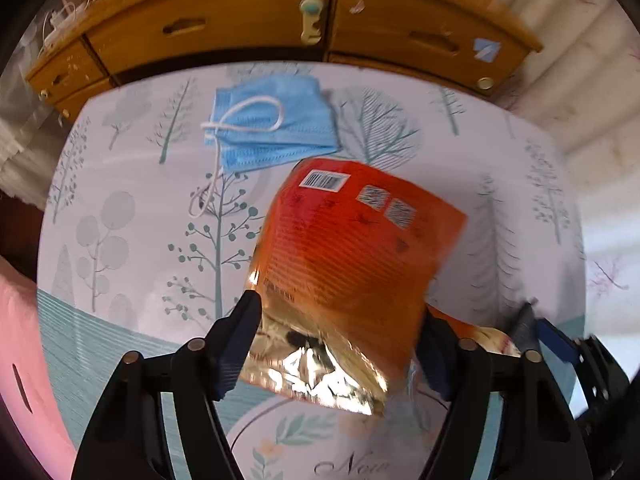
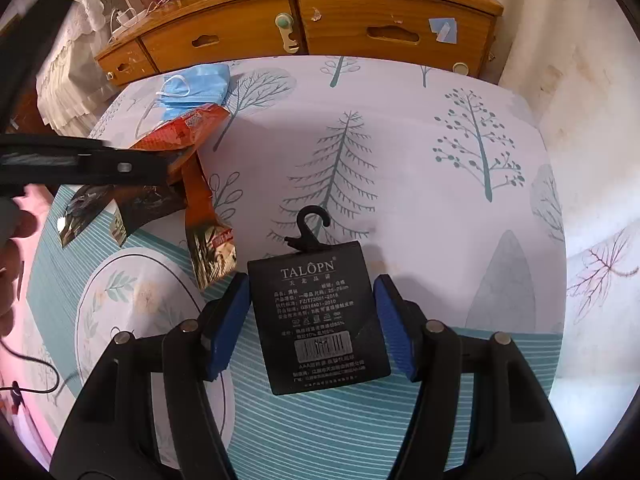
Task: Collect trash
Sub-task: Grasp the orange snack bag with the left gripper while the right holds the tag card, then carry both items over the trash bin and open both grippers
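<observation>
An orange snack bag (image 1: 344, 248) with a torn foil end sits between the fingers of my left gripper (image 1: 340, 312), both pads pressing its sides. Behind it a blue face mask (image 1: 272, 128) lies on the tree-print tablecloth (image 1: 120, 184). In the right wrist view a black card tag (image 2: 320, 320) with a plastic hook is clamped edge to edge between the blue pads of my right gripper (image 2: 310, 284). The left gripper (image 2: 120, 166) shows there at the left, on the orange bag (image 2: 180, 132), with the mask (image 2: 196, 88) beyond it.
A torn orange and foil strip (image 2: 212, 248) and a dark foil scrap (image 2: 92, 208) lie left of the tag. A wooden chest of drawers (image 2: 320, 28) stands just behind the table. Pink fabric (image 1: 24, 340) borders the left side, a pale wall (image 2: 580, 100) the right.
</observation>
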`<action>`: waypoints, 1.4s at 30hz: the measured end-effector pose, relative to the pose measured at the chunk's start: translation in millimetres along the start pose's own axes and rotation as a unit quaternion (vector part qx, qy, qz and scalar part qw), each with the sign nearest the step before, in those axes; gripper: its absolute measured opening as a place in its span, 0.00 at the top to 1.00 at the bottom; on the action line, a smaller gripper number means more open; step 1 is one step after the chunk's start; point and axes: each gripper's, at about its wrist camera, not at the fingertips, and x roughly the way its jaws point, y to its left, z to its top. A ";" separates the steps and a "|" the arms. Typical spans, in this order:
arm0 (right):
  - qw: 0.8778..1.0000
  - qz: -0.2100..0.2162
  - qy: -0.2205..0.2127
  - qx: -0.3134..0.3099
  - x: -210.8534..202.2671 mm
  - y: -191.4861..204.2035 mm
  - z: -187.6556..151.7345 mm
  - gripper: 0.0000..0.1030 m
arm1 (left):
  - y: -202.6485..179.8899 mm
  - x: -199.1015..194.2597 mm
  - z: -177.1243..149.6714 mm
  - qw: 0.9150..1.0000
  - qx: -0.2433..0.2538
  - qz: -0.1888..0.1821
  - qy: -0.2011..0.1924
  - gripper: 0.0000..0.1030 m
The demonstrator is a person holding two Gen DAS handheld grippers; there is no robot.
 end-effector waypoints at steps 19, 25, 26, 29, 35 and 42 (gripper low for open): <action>0.998 0.034 -0.014 0.043 -53.7 41.7 -54.5 0.42 | 21.6 -49.7 -76.5 0.999 0.013 0.010 -0.029 0.99; 0.998 0.039 -0.027 0.049 -92.4 75.0 -90.6 0.42 | 31.6 -101.9 -159.3 0.999 0.018 0.000 -0.050 0.99; 0.998 0.038 -0.029 0.052 -99.2 82.0 -99.3 0.42 | 33.4 -109.9 -172.0 0.998 0.019 -0.003 -0.056 0.99; 0.997 0.038 -0.035 0.062 -123.9 107.3 -130.7 0.42 | 45.9 -139.1 -219.9 0.997 0.022 -0.013 -0.070 0.99; 0.995 0.026 -0.061 0.075 -180.8 171.6 -210.0 0.42 | 78.1 -190.7 -326.8 0.995 0.043 -0.028 -0.090 0.99; 0.992 0.018 -0.076 0.103 -241.2 250.9 -329.9 0.42 | 116.8 -226.6 -461.7 0.993 0.079 -0.041 -0.083 0.99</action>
